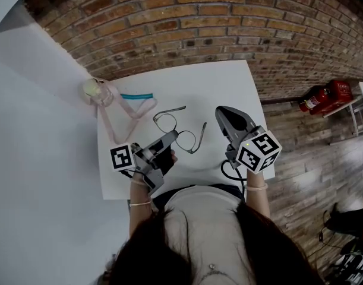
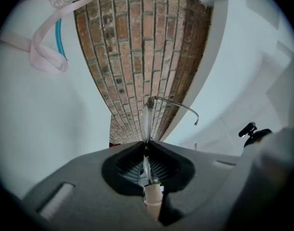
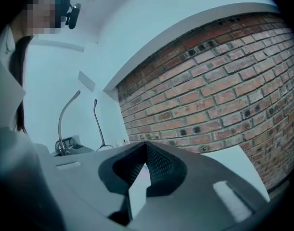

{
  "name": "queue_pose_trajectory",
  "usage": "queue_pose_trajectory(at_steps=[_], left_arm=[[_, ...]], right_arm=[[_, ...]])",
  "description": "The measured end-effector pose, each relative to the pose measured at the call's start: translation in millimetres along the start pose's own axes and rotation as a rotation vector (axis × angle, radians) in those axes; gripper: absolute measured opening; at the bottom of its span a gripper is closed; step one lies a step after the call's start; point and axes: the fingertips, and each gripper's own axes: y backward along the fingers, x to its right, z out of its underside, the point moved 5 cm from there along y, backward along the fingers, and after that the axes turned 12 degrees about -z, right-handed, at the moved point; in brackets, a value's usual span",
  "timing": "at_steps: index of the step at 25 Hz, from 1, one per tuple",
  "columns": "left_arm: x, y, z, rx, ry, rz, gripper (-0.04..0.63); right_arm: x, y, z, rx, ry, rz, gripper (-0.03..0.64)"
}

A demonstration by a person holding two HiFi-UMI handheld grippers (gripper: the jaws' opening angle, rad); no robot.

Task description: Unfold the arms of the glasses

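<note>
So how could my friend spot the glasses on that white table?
Find the square white table in front of the red brick wall. Toward the person's side, the left gripper pinches thin dark wire-framed glasses by one lens. Unlike the pink strap and teal stick farther back, they have two round lenses and both arms spread open.

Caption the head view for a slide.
Left gripper shut on the glasses, both arms unfolded, at a white table; right gripper empty, jaws together.

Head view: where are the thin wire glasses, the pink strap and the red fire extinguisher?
thin wire-rimmed glasses (image 1: 165, 122), head view, the free round lens
pink fabric strap (image 1: 108, 123), head view, its left stretch
red fire extinguisher (image 1: 324, 95), head view, its cylinder body
</note>
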Motion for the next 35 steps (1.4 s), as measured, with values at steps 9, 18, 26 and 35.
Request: queue_pose_trajectory(at_steps=[9,18,26,35], left_arm=[[-1,5,3,-0.002,-0.004,-0.002,0.031],[2,11,11,-0.011,-0.012,0.001,0.032],[3,15,14,-0.012,-0.012,0.010,0.031],[4,14,12,-0.016,-0.018,0.013,0.032]], right_arm=[[-4,-3,6,-0.056,0.092,0.052,0.002],[-16,-1,11,-0.077,0.101,0.039,0.002],[-24,-2,13,-0.082,0.110,0.037,0.002],[-24,-5,11,-0.088,0.119,0.031,0.002]])
